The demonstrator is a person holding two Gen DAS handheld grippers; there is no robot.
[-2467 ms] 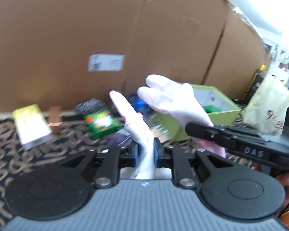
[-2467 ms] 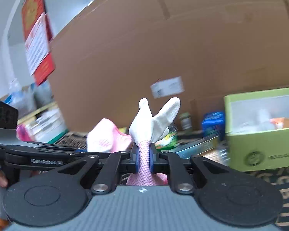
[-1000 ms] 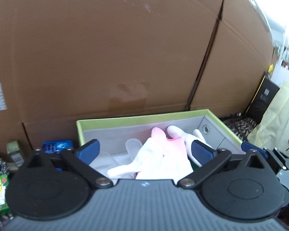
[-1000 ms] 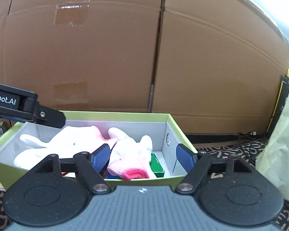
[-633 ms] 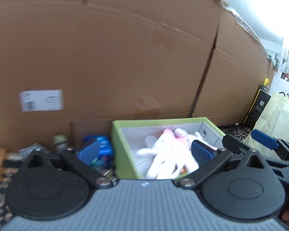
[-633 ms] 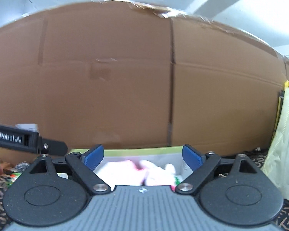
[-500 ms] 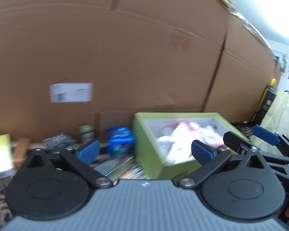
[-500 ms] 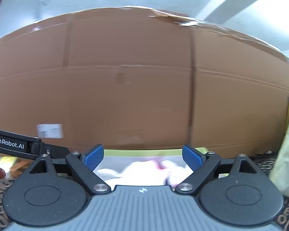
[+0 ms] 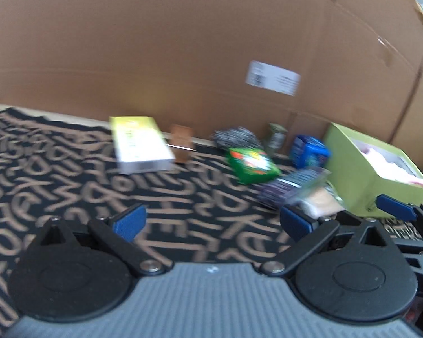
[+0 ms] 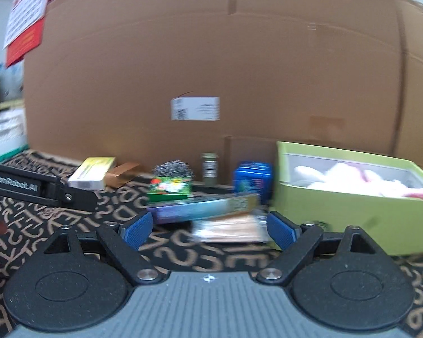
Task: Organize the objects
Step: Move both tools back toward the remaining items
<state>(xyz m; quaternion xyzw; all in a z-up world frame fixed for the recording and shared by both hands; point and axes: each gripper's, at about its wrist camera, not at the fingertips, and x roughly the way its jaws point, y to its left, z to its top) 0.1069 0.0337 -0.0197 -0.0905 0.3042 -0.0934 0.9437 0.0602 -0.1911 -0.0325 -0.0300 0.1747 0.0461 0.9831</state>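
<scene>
A lime-green box (image 9: 361,180) (image 10: 338,211) holds white and pink gloves (image 9: 386,166) (image 10: 352,180). To its left, loose items lie on the patterned cloth: a blue packet (image 10: 252,177), a green packet (image 9: 251,164) (image 10: 170,187), a steel scourer (image 10: 172,170), a flat purple-blue pack (image 10: 203,207), a clear bag of tan stuff (image 10: 231,228) and a yellow-white carton (image 9: 138,143) (image 10: 94,171). My left gripper (image 9: 211,222) is open and empty above bare cloth. My right gripper (image 10: 208,229) is open and empty, short of the clear bag.
A tall cardboard wall (image 10: 211,70) with a white label closes the back. A small brown box (image 9: 180,140) and a small jar (image 10: 210,169) stand at its foot. The black-and-tan cloth (image 9: 56,169) stretches bare to the left. The left gripper's body (image 10: 28,187) shows at the right view's left edge.
Both grippers let go of the gloves, which now lie in the green box. Both have since pulled back and swung left, so the box sits at the right and the loose items are in view.
</scene>
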